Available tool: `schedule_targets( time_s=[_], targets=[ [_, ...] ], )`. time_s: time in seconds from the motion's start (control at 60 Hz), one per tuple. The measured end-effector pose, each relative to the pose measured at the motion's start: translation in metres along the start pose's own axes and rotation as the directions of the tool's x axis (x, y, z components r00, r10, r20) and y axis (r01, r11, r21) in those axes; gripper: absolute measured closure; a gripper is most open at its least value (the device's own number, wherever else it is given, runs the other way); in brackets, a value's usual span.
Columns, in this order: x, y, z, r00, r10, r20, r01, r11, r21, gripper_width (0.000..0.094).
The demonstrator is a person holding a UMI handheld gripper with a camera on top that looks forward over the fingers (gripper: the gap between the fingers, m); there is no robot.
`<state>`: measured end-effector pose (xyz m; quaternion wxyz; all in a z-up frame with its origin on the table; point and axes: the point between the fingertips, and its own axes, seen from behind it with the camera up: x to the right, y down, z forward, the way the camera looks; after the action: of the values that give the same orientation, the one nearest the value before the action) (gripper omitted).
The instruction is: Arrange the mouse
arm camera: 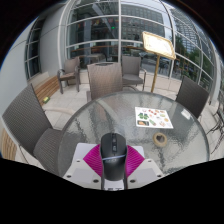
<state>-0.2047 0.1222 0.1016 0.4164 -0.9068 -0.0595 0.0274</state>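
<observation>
- I have the mouse (112, 152) pinched between both pink pads (93, 158), lifted for placing
- Gripper (112, 168) hangs over the table (120, 112) near edge; paper (155, 117) lies beyond

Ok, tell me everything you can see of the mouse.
The mouse is dark grey to black, seemingly plastic, with a paler strip running down its middle. It sits lengthwise between the tongs, pointing away from the camera, its sides against the magenta pads. It is above the round glass table; whether it touches is unclear.
</observation>
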Motion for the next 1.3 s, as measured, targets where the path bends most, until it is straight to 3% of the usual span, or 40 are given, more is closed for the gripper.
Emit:
schedule_targets(
  time_s=[0.233,0.367,0.517,0.633,0.683,0.967,1.3],
  targets=[
    [-0.015,0.1,0.064,1.0,0.013,-0.024,-0.017,0.986,-0.164,0.0656],
    [-0.015,0.099,0.063,0.999,0.01,-0.04,-0.015,0.991,-0.135,0.0627],
    [-0.017,0.1,0.064,0.999,0.023,-0.033,-0.028,0.99,-0.137,0.0471],
    [-0.006,0.091,0.047,0.998,0.043,-0.055,-0.051,0.986,-0.159,0.0055],
    [-0.003,0.072,0.03,0.997,0.058,-0.049,-0.063,0.992,-0.111,0.0087],
    [0.041,-0.002,-0.116,0.997,0.065,-0.038,-0.063,0.997,0.051,0.0069],
    [0.115,0.027,-0.228,0.993,0.1,-0.055,-0.095,0.992,0.08,0.008]
  ],
)
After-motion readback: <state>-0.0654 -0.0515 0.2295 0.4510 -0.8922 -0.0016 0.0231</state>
